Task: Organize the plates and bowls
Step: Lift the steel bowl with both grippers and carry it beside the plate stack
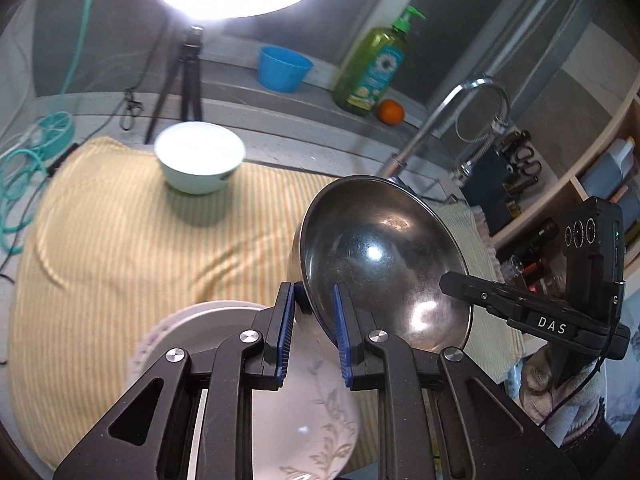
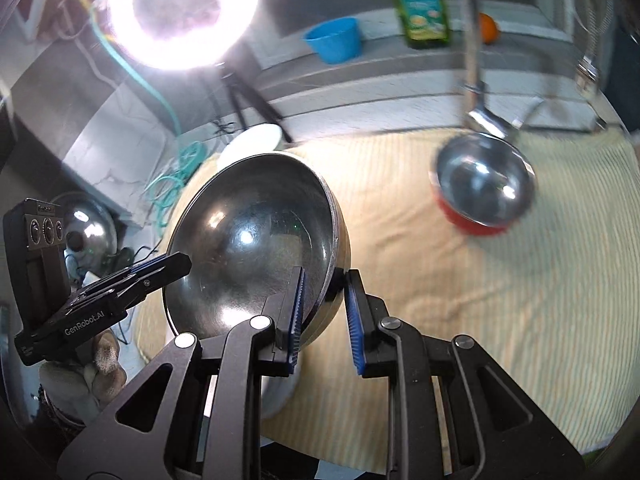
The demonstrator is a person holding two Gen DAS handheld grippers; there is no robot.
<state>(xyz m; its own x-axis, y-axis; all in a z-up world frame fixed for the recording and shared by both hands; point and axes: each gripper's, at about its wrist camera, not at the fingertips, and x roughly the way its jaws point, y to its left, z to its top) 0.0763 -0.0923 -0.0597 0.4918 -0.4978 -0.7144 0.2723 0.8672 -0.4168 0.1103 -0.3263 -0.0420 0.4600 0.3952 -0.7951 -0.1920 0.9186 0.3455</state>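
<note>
A large steel bowl (image 1: pixel 384 264) is held tilted above the yellow striped towel (image 1: pixel 120 248). My left gripper (image 1: pixel 314 304) is shut on its left rim, one finger inside and one outside. My right gripper (image 2: pixel 324 300) is shut on the opposite rim of the same steel bowl (image 2: pixel 256 248). Each gripper shows in the other's view, the right one (image 1: pixel 452 280) and the left one (image 2: pixel 180 264). A stack of white floral plates (image 1: pixel 304 400) lies under the left gripper. A white bowl (image 1: pixel 200 160) stands at the towel's far side. A red-sided steel bowl (image 2: pixel 484 192) stands at the right.
A ring light on a tripod (image 1: pixel 188 80), a blue cup (image 1: pixel 282 68), a green soap bottle (image 1: pixel 372 68) and an orange (image 1: pixel 391 112) stand on the back ledge. A chrome faucet (image 1: pixel 448 116) rises at the right. Teal cable (image 1: pixel 20 176) lies at the left. Shelves (image 1: pixel 600 184) are at far right.
</note>
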